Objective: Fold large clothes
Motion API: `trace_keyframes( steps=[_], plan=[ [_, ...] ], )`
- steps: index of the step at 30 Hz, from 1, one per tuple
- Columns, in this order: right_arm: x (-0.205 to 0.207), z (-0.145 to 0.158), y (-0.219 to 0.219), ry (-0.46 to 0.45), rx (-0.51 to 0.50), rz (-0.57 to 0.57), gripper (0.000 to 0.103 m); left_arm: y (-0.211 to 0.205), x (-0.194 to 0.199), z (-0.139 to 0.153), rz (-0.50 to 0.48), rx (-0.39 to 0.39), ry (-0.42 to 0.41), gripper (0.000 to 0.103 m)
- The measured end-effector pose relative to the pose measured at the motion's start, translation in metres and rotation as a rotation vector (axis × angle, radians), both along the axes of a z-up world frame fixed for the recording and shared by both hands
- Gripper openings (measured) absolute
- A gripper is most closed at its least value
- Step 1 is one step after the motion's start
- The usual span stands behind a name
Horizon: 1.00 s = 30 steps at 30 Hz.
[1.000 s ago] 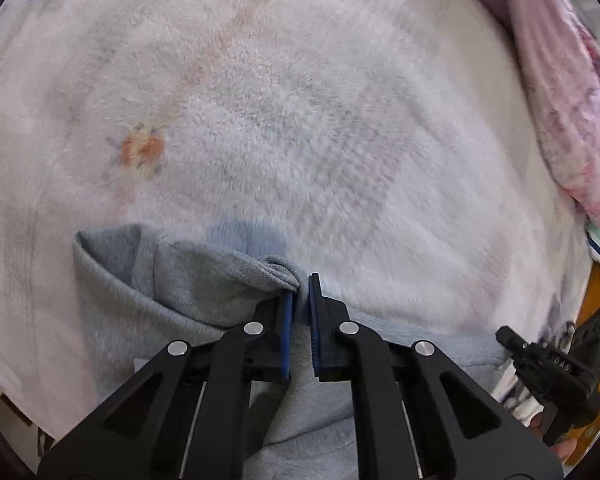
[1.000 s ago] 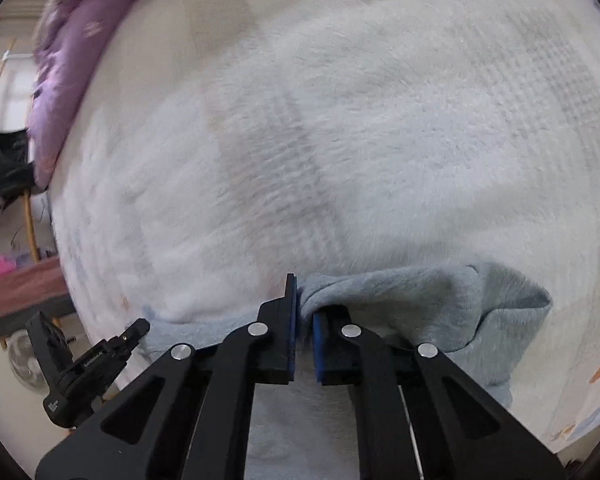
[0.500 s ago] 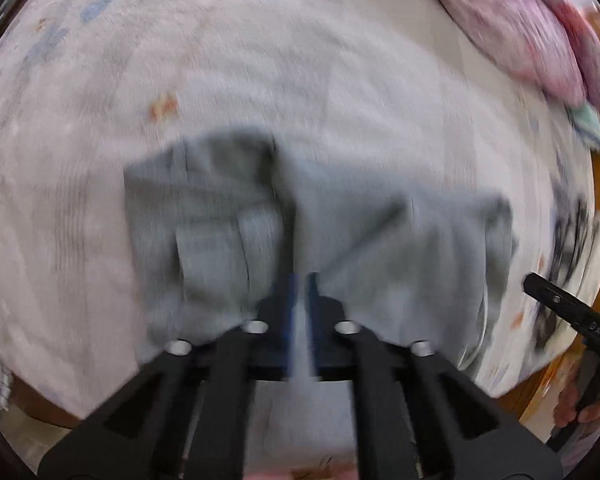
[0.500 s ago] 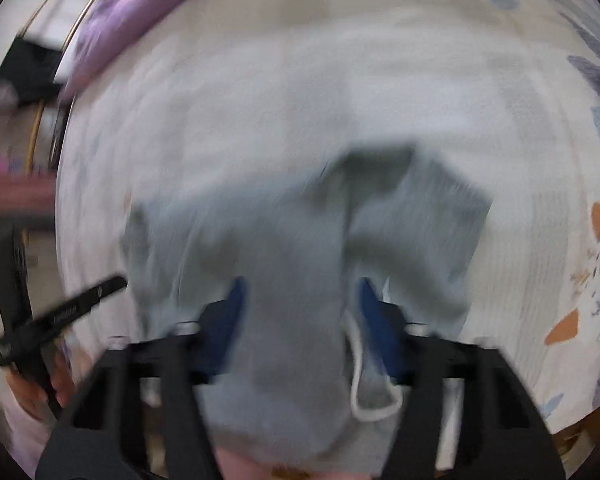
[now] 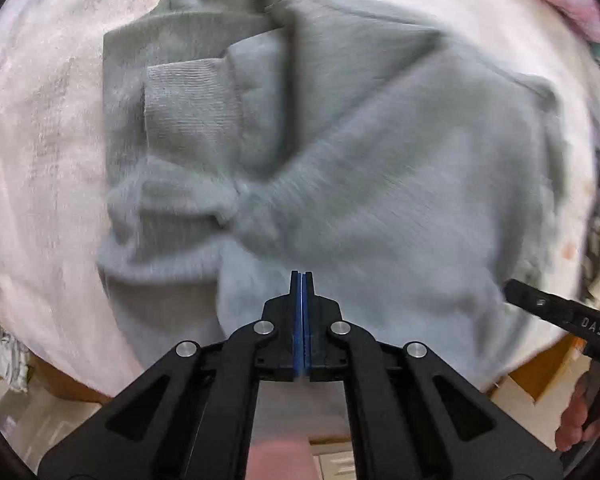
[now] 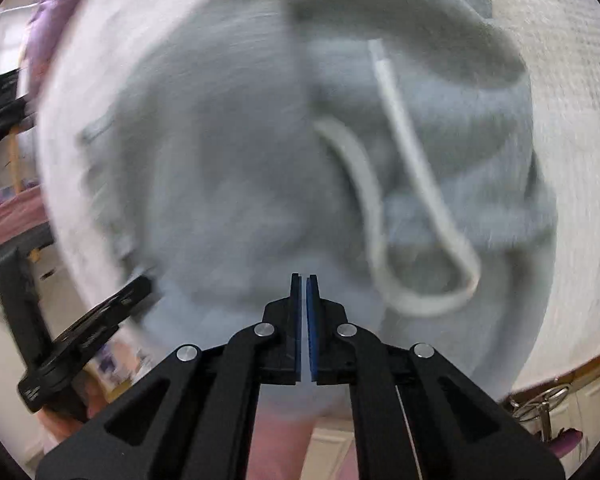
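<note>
On white blanket (image 5: 32, 152): grey hoodie (image 5: 400, 168) folded, ribbed cuff (image 5: 188, 100) up

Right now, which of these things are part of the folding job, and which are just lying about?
Part of the job:
- grey fleece hooded sweatshirt with its white drawcord
- left gripper, shut
- right gripper, shut
- white fluffy blanket underneath

Lying about:
- pink patterned bedding
- purple quilt
</note>
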State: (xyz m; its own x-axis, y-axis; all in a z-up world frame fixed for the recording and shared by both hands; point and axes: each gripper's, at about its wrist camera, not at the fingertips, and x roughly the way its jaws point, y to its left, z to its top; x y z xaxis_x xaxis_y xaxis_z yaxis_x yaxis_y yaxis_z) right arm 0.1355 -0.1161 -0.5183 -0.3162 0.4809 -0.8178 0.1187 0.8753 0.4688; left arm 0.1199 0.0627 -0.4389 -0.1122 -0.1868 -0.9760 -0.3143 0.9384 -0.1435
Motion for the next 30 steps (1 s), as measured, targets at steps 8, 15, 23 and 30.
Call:
trace_keyframes(
  steps=[8, 15, 23, 30],
  plan=[
    [-0.072, -0.065, 0.046, 0.109, -0.011, 0.173, 0.000, -0.003, -0.026, -0.068, 0.084, 0.012, 0.056, 0.003],
    [-0.075, 0.009, 0.033, 0.090, 0.074, 0.139, 0.006, -0.019, -0.044, -0.020, -0.009, -0.044, 0.031, 0.002],
    [-0.109, -0.061, 0.060, 0.251, -0.033, 0.134, 0.000, -0.010, -0.047, -0.071, 0.074, -0.084, 0.130, 0.003],
    [-0.087, 0.004, 0.053, 0.148, 0.012, 0.172, 0.043, 0.018, -0.045, -0.021, 0.044, -0.019, 0.048, 0.074]
  ],
)
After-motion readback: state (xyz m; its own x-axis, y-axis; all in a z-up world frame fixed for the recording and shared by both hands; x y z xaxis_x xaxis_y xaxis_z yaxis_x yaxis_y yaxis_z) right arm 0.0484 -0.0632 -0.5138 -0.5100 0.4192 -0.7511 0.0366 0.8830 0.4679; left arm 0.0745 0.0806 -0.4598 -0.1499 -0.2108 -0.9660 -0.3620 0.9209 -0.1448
